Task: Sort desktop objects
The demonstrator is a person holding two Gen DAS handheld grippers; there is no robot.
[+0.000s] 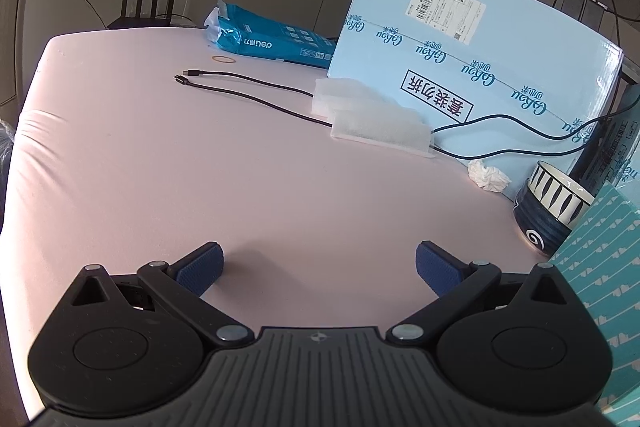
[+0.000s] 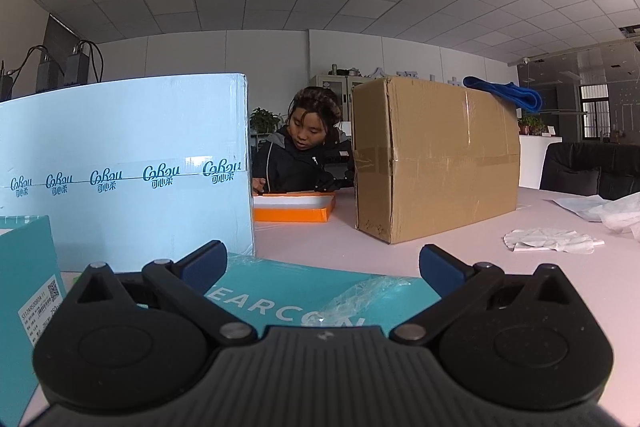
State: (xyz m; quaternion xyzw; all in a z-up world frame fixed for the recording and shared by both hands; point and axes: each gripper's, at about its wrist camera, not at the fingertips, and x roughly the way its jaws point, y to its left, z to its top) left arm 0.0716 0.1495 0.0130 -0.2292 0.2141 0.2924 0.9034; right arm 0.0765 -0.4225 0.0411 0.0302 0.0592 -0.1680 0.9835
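Observation:
My left gripper (image 1: 319,269) hangs open just above the pink table (image 1: 160,167), with nothing between its blue pads. Ahead of it lie a black cable (image 1: 248,95), white foam pieces (image 1: 376,127), a crumpled tissue (image 1: 489,175) and a dark striped cup (image 1: 550,213) at the right. A small rubber band (image 1: 223,59) lies at the far side near a blue Deli pack (image 1: 276,41). My right gripper (image 2: 320,269) is open over a flat teal package (image 2: 316,297) with loose plastic wrap; its pads do not touch it.
A tall light-blue carton (image 1: 472,67) (image 2: 120,163) stands at the table's middle. A brown cardboard box (image 2: 436,155) with a blue cloth (image 2: 506,93) on top, an orange tray (image 2: 294,207), a teal patterned box (image 1: 604,267), white wrappers (image 2: 552,241), a router (image 1: 144,13). A person sits behind the tray.

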